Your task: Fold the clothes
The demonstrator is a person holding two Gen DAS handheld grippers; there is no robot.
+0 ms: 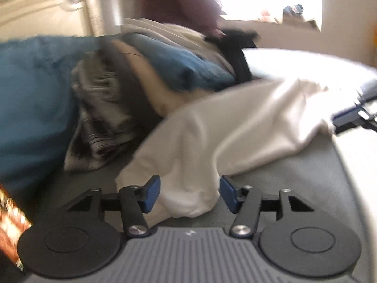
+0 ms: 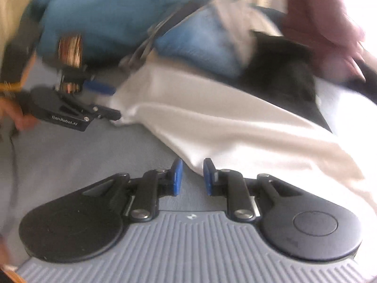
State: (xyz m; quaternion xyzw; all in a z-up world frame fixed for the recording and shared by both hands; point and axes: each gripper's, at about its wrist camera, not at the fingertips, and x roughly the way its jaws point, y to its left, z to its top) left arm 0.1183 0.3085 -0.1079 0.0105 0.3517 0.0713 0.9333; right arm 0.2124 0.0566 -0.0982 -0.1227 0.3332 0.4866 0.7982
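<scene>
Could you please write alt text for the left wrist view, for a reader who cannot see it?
The open left gripper, with blue-padded fingers, straddles a bunched corner of a white cloth garment on a grey surface. Behind lies a blurred heap of clothes, including a teal fleece item.

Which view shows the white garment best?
The right wrist view: the white garment stretches across the frame, with the left gripper at its far corner. The left wrist view shows only a bunched end between its open jaws.
</scene>
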